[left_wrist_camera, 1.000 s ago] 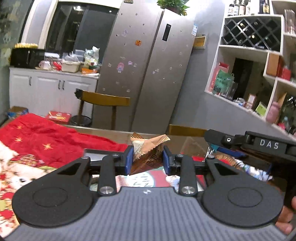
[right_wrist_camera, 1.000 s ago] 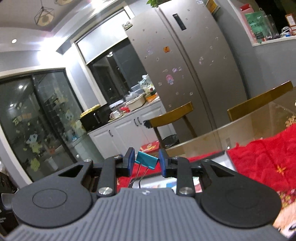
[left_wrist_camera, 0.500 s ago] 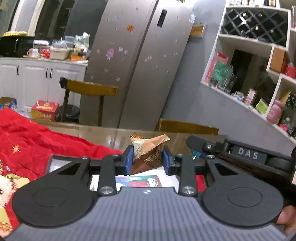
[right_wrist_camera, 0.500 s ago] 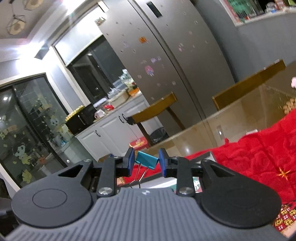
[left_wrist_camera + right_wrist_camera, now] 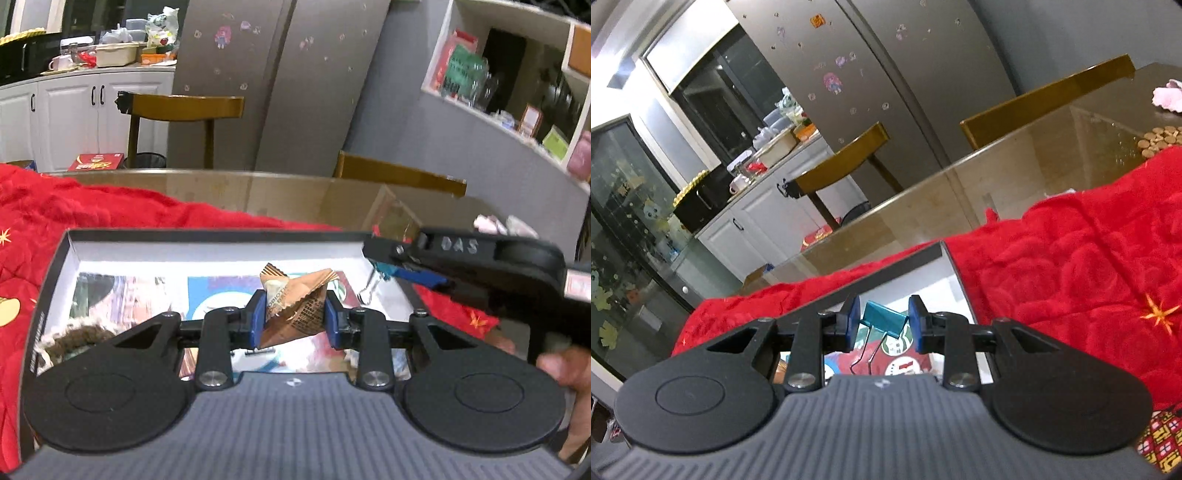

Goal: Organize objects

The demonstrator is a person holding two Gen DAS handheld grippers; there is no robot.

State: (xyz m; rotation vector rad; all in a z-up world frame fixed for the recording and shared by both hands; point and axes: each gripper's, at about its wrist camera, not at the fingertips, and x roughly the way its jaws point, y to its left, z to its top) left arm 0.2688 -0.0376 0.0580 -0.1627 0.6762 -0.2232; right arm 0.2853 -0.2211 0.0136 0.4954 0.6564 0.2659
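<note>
The left gripper [image 5: 295, 315] is clamped on a brown snack packet [image 5: 295, 306], its blue pads pressing the wrapper from both sides so that the crimped ends fan out above the fingertips. Directly beneath and ahead of it lies a shallow black-rimmed box [image 5: 207, 236] with a white inner wall and a colourful printed floor, resting on a red quilted cloth [image 5: 110, 206] that spreads away to the gripper's left. To its right, and a little ahead, the right gripper [image 5: 384, 269] reaches in over the box's right edge, carrying a teal binder clip [image 5: 382, 267] (the wire handles hang down toward the box floor). In its own view the right gripper [image 5: 882, 323] is closed on that clip [image 5: 884, 321], pads against the two ends of the teal body, with the box [image 5: 955, 273] just under its fingertips and the red cloth [image 5: 1071, 258] rising to its right. Beyond both grippers the glass table [image 5: 258, 188] runs toward wooden chairs [image 5: 184, 107].
</note>
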